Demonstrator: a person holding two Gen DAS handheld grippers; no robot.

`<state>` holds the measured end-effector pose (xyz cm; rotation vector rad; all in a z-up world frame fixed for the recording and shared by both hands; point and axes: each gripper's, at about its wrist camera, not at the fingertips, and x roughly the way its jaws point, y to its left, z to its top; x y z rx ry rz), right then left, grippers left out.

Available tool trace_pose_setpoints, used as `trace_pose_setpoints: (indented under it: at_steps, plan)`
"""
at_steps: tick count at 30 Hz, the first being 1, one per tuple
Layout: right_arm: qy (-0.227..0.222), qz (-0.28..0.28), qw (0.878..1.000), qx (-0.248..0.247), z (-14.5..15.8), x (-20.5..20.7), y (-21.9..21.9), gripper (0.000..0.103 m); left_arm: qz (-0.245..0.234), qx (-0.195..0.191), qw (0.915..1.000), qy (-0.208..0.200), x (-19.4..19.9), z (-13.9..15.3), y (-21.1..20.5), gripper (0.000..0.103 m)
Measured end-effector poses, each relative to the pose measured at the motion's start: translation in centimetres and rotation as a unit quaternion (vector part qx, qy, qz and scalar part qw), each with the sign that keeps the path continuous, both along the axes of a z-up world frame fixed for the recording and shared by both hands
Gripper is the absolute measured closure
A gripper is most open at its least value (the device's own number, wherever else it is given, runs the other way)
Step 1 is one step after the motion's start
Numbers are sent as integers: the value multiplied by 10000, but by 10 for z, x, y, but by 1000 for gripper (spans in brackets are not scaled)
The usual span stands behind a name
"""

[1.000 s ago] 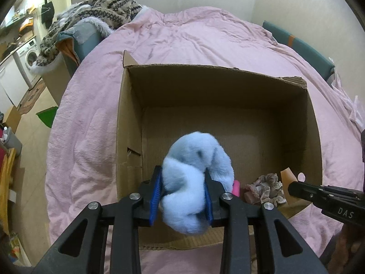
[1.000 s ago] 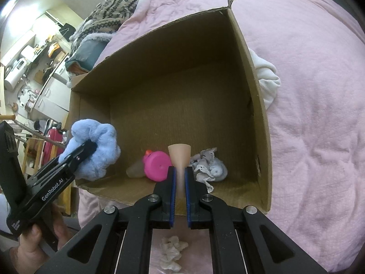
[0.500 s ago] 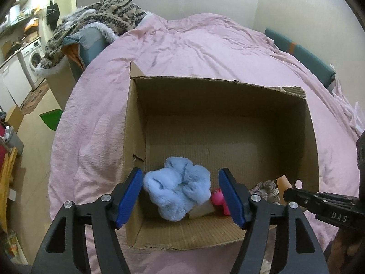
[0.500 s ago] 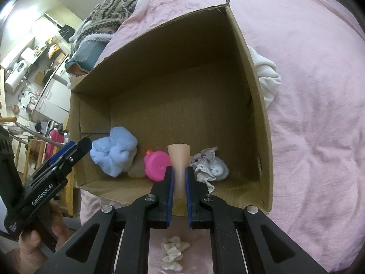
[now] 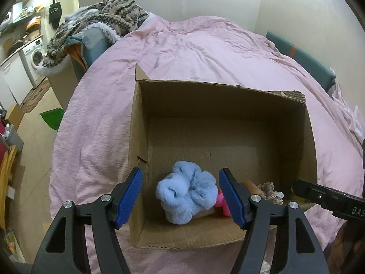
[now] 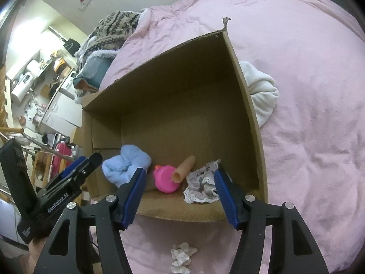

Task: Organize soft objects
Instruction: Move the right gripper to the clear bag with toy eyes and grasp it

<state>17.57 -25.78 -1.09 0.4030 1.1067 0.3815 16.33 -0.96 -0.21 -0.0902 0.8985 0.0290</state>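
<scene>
An open cardboard box (image 5: 219,86) stands on the pink bedspread (image 5: 194,45). A fluffy light-blue plush (image 5: 187,196) lies on its floor near the front wall, free of the pads. My left gripper (image 5: 180,173) hangs open above it. Beside the plush lie a pink toy (image 6: 165,179), a tan cone (image 6: 184,169) and a grey lace-edged cloth (image 6: 202,185). The jaws of my right gripper (image 6: 180,171) are opening over the front rim; the cone lies loose below, nothing between the pads. The left gripper (image 6: 91,162) shows at the box's left corner.
A white cloth (image 6: 260,91) lies on the bedspread against the box's right wall. A small crumpled white piece (image 6: 182,255) sits in front of the box. A heap of knitted blankets (image 5: 102,16) is at the bed's far left; the floor and a washing machine (image 5: 34,54) lie beyond.
The left gripper opened and the blue plush dropped into the box. Then the right gripper opened and the tan cone fell over onto the box floor beside the pink toy.
</scene>
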Motion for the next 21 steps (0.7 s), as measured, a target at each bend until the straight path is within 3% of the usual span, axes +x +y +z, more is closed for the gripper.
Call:
trace_pose_setpoints:
  at_steps: [13,21]
  plan:
    - [-8,-236,9997,46,12,-20,-19,38,43,-90,9999,-50,-26,13,9,37]
    - [259,-377,9988,170,8,-41,-32,38,154,-199,9997,41,-53,14,16,37]
